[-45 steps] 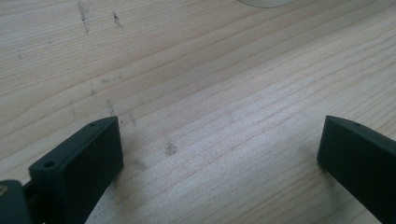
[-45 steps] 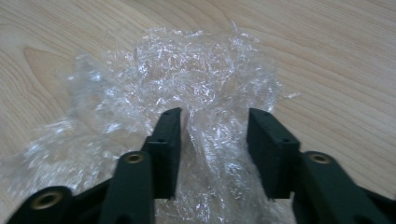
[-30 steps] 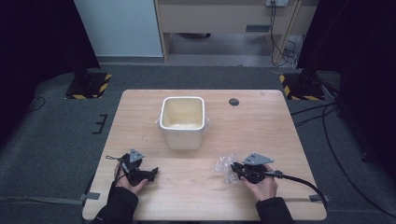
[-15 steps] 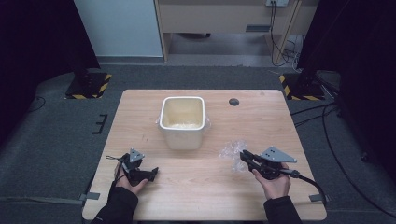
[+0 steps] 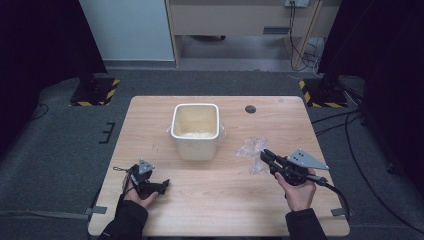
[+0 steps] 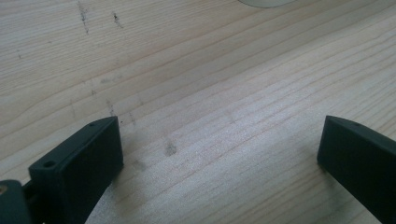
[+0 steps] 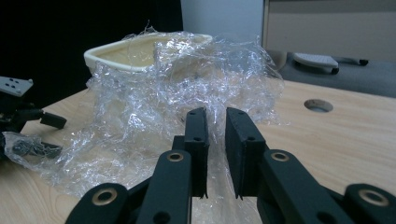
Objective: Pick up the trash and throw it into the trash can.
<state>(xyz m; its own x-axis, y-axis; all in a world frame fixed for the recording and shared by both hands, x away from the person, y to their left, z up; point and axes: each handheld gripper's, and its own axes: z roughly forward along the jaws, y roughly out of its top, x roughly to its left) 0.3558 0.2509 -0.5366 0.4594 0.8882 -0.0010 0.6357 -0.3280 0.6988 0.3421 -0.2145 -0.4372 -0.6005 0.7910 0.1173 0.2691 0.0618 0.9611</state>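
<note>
A crumpled sheet of clear plastic wrap (image 5: 251, 149) hangs off the table to the right of the cream tub (image 5: 196, 127). My right gripper (image 5: 263, 155) is shut on the wrap; in the right gripper view the film (image 7: 177, 93) is pinched between the nearly closed jaws of the right gripper (image 7: 215, 114) and drapes in front of the tub (image 7: 112, 53). My left gripper (image 5: 164, 184) rests low at the table's front left. In the left gripper view its jaws (image 6: 219, 140) stand wide open over bare wood with nothing between them.
The wooden table (image 5: 235, 205) has a round cable hole (image 5: 250, 109) near its far right. The tub holds a pale filling. Dark floor, hazard-striped stand bases and cables surround the table. The left gripper (image 7: 28, 116) appears far left in the right gripper view.
My right gripper has risen and drawn to the right, lifting the plastic wrap off the table with it. The left gripper has stayed where it was.
</note>
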